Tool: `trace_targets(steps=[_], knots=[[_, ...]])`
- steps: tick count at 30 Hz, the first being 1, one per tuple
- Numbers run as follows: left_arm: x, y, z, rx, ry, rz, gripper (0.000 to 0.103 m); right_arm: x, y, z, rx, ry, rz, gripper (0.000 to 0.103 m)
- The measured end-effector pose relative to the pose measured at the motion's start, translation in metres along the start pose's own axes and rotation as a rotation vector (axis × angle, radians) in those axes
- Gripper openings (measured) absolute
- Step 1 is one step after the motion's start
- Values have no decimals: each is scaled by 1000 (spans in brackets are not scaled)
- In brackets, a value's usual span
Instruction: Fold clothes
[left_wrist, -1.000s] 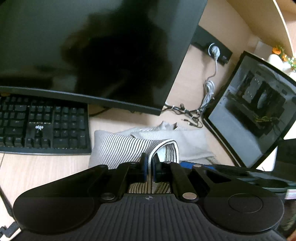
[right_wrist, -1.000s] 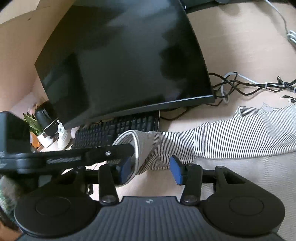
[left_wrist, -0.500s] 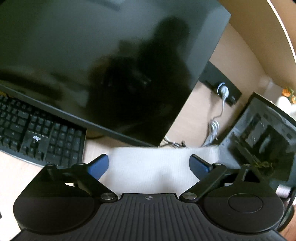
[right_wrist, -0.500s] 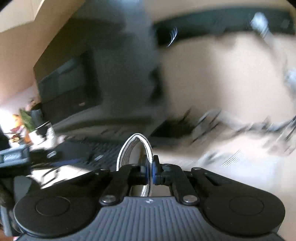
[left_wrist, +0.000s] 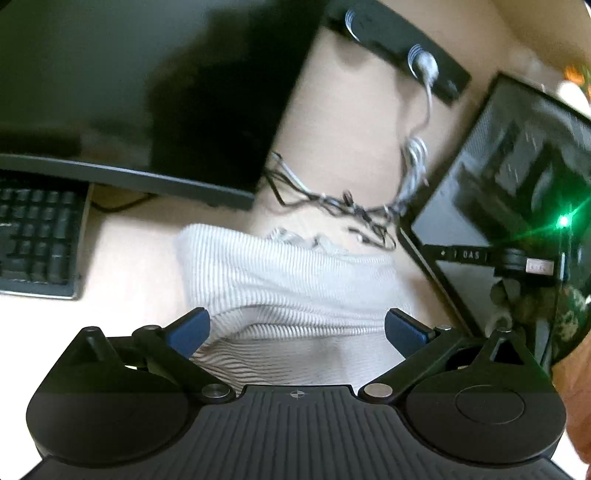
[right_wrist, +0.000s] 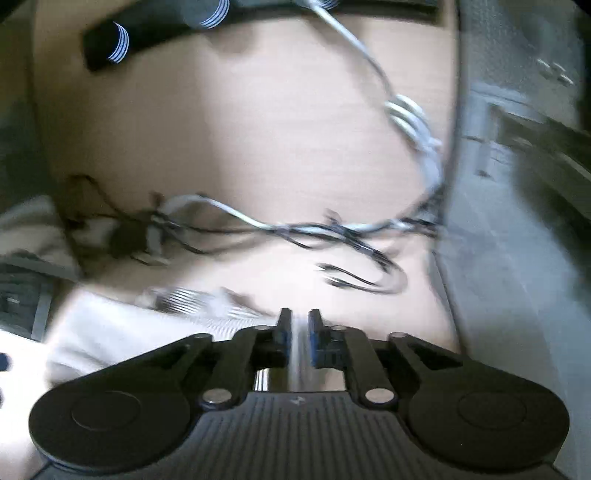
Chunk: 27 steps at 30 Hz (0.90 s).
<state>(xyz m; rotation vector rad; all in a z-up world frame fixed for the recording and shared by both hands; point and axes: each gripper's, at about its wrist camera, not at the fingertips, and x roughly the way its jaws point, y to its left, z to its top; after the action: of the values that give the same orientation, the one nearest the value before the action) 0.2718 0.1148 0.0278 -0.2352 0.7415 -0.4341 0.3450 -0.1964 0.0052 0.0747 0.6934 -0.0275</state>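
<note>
Jaws of the left gripper (left_wrist: 296, 326) spread wide over the striped garment (left_wrist: 291, 273); right gripper (right_wrist: 298, 334) pinches its fabric for folding.

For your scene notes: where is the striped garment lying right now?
In the left wrist view the striped garment lies on the desk, just ahead of the open left gripper, between the keyboard and the cables.

Black ribbed tool (left_wrist: 295, 330), blue fingertips (left_wrist: 188, 328)
</note>
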Motion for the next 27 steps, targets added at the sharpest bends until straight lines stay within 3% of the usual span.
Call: trace_targets(steps=[2, 4, 7, 11, 15, 18, 22, 23, 27], knots=[[8, -3, -1, 24, 6, -5, 103, -12, -8, -6, 38, -36, -36, 38], [17, -6, 1, 39, 7, -3, 103, -27, -12, -11, 75, -86, -22, 38], [35, -5, 3, 62, -12, 8, 103, -38, 6, -18, 66, -113, 87, 38], [64, 2, -2, 69, 12, 47, 103, -12, 40, -39, 43, -39, 224, 39], [65, 2, -6, 120, 19, 67, 103, 29, 46, -69, 13, 32, 132, 34], [52, 4, -3, 114, 0, 59, 103, 22, 47, -73, -16, 9, 112, 34], [35, 11, 1, 61, -30, 64, 103, -6, 37, -69, 51, -97, 52, 45], [31, 13, 2, 46, -37, 66, 103, -4, 32, -69, 83, -86, 46, 50], [30, 17, 3, 2, -18, 47, 103, 20, 25, -70, 120, -17, 52, 50]])
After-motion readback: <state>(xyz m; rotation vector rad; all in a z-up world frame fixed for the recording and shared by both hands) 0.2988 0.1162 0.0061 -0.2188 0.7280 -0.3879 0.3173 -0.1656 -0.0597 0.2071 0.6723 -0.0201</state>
